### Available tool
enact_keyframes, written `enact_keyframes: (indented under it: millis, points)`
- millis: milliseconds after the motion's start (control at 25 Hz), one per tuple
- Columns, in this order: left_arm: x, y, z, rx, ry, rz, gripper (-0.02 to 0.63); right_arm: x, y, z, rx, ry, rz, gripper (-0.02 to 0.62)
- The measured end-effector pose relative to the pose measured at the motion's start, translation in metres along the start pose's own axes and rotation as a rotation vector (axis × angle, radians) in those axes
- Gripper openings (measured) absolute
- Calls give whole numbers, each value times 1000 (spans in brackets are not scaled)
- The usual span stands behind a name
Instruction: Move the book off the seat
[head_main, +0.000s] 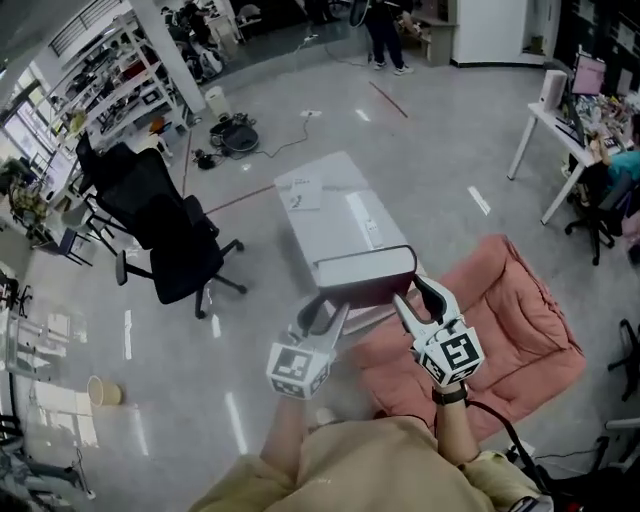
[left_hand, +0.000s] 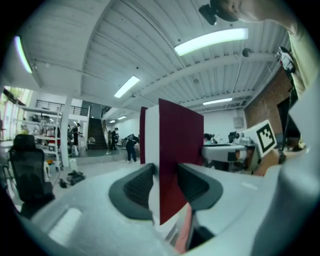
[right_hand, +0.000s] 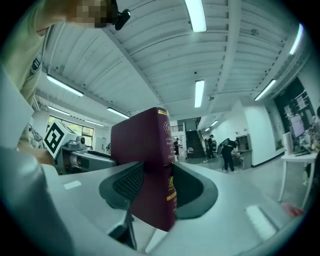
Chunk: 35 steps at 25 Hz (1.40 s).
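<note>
A thick book with a dark red cover and white page edges (head_main: 366, 274) hangs in the air, held between both grippers above the near end of a white table (head_main: 330, 215). My left gripper (head_main: 330, 312) is shut on its left end; in the left gripper view the book (left_hand: 172, 150) stands between the pads (left_hand: 137, 189). My right gripper (head_main: 410, 296) is shut on the right end, and the book's spine (right_hand: 150, 165) fills its jaws. The pink seat (head_main: 490, 330), a floor cushion chair, lies below right with nothing on it.
A black office chair (head_main: 165, 235) stands left of the table. Papers (head_main: 300, 193) lie on the table's far part. A paper cup (head_main: 102, 391) sits on the floor at left. A white desk (head_main: 560, 130) and shelves (head_main: 110, 80) line the room's edges. A person (head_main: 385, 35) stands far back.
</note>
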<state>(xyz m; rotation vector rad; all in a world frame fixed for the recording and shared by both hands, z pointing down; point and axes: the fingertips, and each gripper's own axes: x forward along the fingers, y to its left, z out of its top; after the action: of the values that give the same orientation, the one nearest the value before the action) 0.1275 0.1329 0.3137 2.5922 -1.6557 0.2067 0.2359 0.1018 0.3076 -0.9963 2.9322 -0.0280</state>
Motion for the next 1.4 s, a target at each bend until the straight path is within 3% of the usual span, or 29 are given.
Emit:
enact_keyframes:
  millis: [80,400,720,880,1080,1200,1400]
  points:
    - [-42,37,-1,16,13,73,144,33,43,0,28,-2,74,175]
    - [-224,176,-32,-66,-29,376,144,162,240,-6,19,-7,382,178]
    - [-389,268,-73,-122,-52,622,144,243,421,-30,31,24,629,178]
    - [-430,295,-87,-158,-76,686,146,270,467,-41,29,38,735,178]
    - [-450,348,-109,-217,-102,750,146,322,500,-66,17,90,802,176]
    - [-447,390,-113,-239,-106,772,144,363,506,-74,32,98,826,176]
    - [-407,487,-88,-185,-89,784,143,470,486,-53,49,34,824,176]
